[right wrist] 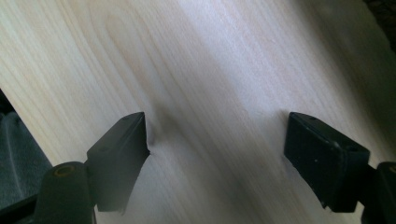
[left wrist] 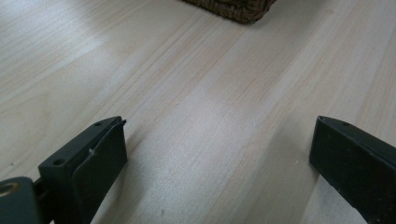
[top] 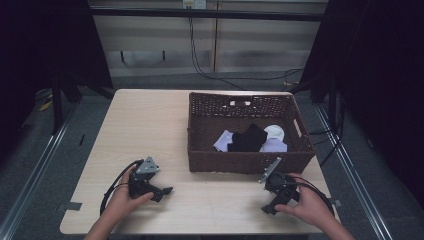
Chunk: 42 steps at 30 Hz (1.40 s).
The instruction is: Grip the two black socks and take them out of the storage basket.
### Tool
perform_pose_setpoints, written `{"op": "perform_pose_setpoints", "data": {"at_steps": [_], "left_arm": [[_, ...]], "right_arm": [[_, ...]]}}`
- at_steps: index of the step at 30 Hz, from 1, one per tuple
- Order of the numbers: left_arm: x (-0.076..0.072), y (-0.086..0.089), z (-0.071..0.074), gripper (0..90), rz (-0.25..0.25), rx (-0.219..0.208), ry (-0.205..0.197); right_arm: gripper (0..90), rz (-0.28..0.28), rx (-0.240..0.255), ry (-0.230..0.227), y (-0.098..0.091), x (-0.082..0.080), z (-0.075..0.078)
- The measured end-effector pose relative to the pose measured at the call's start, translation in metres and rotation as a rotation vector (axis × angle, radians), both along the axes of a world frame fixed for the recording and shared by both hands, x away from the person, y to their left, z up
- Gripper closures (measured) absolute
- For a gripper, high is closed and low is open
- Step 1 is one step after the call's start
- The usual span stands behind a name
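My left gripper point(top: 164, 194) rests low over the pale wooden table point(top: 145, 125) near its front left, held by a hand. Its jaws stand wide apart in the left gripper view point(left wrist: 219, 126), with bare wood between them. At the front right, a hand holds my right gripper point(top: 269, 209) just in front of the basket. Its jaws are also spread in the right gripper view point(right wrist: 215, 119), and nothing lies between them. A brown wicker basket point(top: 200, 125) sits at the table's back right and holds a black cloth point(top: 247, 138), a white piece point(top: 275, 132) and lavender pieces point(top: 274, 146).
A corner of the basket point(left wrist: 233, 7) shows at the top of the left gripper view. The table's front edge and grey floor point(right wrist: 18, 154) lie close beside the right gripper. Cables point(top: 200, 65) trail over the floor behind the table.
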<state>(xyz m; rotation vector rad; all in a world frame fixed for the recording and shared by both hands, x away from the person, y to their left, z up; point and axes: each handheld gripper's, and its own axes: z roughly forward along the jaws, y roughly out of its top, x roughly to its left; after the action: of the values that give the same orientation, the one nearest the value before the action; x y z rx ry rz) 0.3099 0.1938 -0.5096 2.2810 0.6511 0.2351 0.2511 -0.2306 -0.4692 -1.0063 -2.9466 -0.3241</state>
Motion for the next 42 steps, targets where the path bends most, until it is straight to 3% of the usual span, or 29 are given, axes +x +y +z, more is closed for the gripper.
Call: {"op": "perform_pose_setpoints", "data": {"at_steps": [3,12,13,16,25,27,33,39,42], "left_arm": [[0.000,0.000,0.000,3.3,0.000,0.000,0.001],[0.000,0.000,0.000,3.3,0.000,0.001,0.000],[0.000,0.000,0.000,3.3,0.000,0.001,0.001],[0.000,0.000,0.000,3.3,-0.001,0.001,0.001],[0.000,0.000,0.000,2.7,-0.003,-0.001,0.002],[0.000,0.000,0.000,2.6,-0.004,-0.001,0.002],[0.000,-0.001,0.000,2.5,-0.001,-0.006,0.001],[0.000,-0.001,0.000,1.9,-0.006,-0.004,-0.004],[0.000,-0.001,-0.001,1.7,-0.006,-0.005,-0.003]], "right_arm": [[20.9,0.024,-0.030,0.002,0.002,0.001,0.005],[20.8,0.047,-0.047,0.025,0.003,0.005,0.031],[20.9,0.058,-0.058,0.031,0.002,0.008,0.040],[20.9,0.056,-0.065,0.037,0.001,0.010,0.048],[21.4,0.061,-0.045,0.039,-0.003,0.027,0.096],[21.4,0.053,-0.052,0.037,-0.003,0.035,0.110],[21.4,0.020,-0.035,0.016,-0.005,0.054,0.132],[21.7,-0.009,-0.032,-0.016,-0.006,0.074,0.143],[22.0,-0.058,-0.036,-0.035,-0.008,0.097,0.143]]}}
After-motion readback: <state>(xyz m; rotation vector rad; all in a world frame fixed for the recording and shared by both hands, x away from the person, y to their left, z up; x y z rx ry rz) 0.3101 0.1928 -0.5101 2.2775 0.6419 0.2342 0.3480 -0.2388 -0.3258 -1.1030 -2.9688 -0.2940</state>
